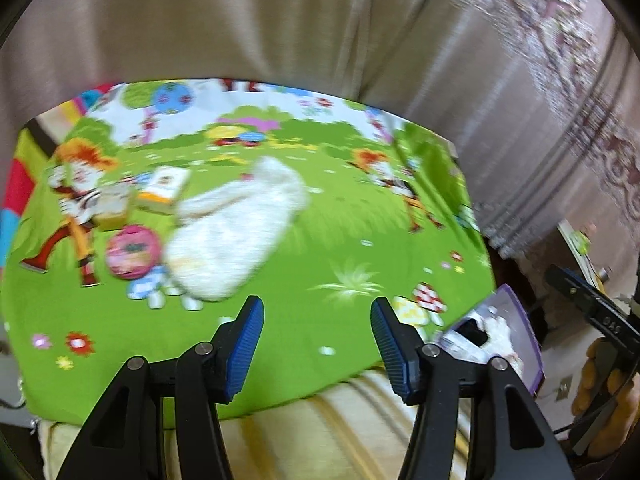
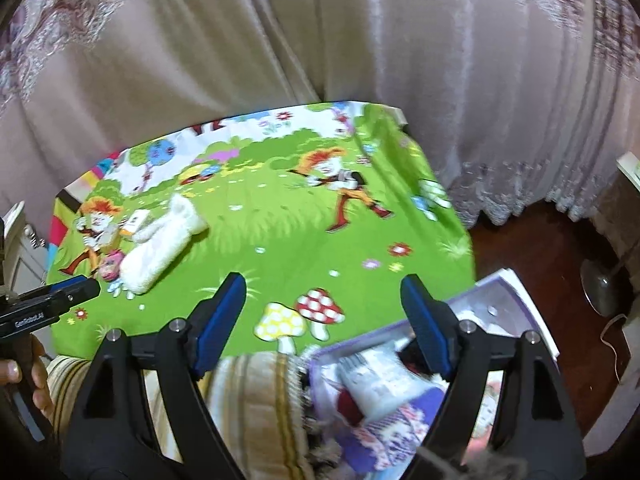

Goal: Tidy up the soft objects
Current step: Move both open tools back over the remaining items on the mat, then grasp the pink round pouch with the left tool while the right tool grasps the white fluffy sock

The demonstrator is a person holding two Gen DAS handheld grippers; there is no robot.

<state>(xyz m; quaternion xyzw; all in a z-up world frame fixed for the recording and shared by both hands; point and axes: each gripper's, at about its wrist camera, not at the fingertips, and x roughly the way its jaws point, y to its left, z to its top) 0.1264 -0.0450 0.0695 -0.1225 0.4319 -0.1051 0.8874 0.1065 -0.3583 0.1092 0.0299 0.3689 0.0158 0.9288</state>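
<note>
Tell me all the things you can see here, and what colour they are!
Play mat: one, green with cartoon pictures, spread in front of the curtain.
Fluffy soft toy: one, white, lying on the mat's left part.
Ball: one, pink, touching the toy's left side.
Small boxes: two, white-orange and tan, behind the ball.
Box: one, purple-rimmed, at the mat's right edge, soft things inside.
Curtain: beige, behind everything.
Striped cushion: cream, nearest the cameras.
Left gripper: black, blue pads, open, empty.
Right gripper: same, open, empty.
</note>
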